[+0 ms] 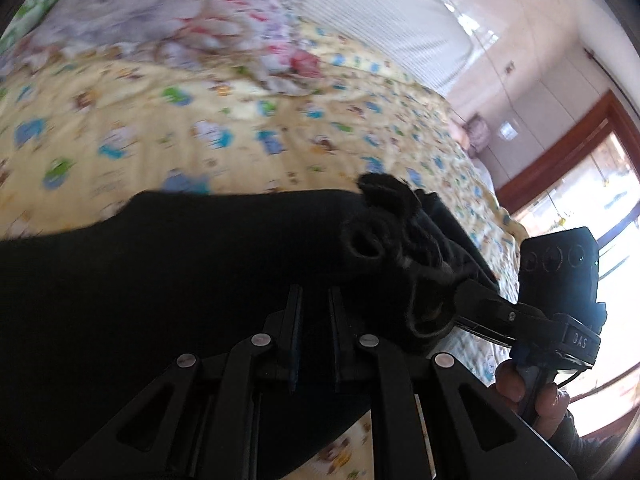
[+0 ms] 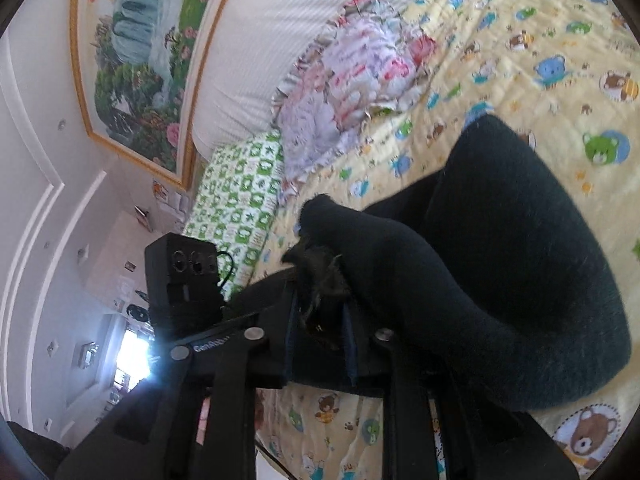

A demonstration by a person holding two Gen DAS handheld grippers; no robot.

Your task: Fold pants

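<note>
L view: my left gripper [image 1: 314, 300] pinches the black pants [image 1: 160, 280], bulk running off to 9 o'clock over the bed quilt [image 1: 240, 140]. R view: my right gripper [image 2: 320, 312] clamps a bunched edge, cloth looping toward 3 o'clock; both grippers near each other.

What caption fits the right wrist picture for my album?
Right tongs pinch black pants above a yellow teddy-bear bedspread.

Yellow bear-print bedspread [image 2: 520, 40], white headboard [image 2: 256, 60], gold-framed landscape painting [image 2: 140, 52], bright wood-framed window [image 1: 580, 184]
</note>
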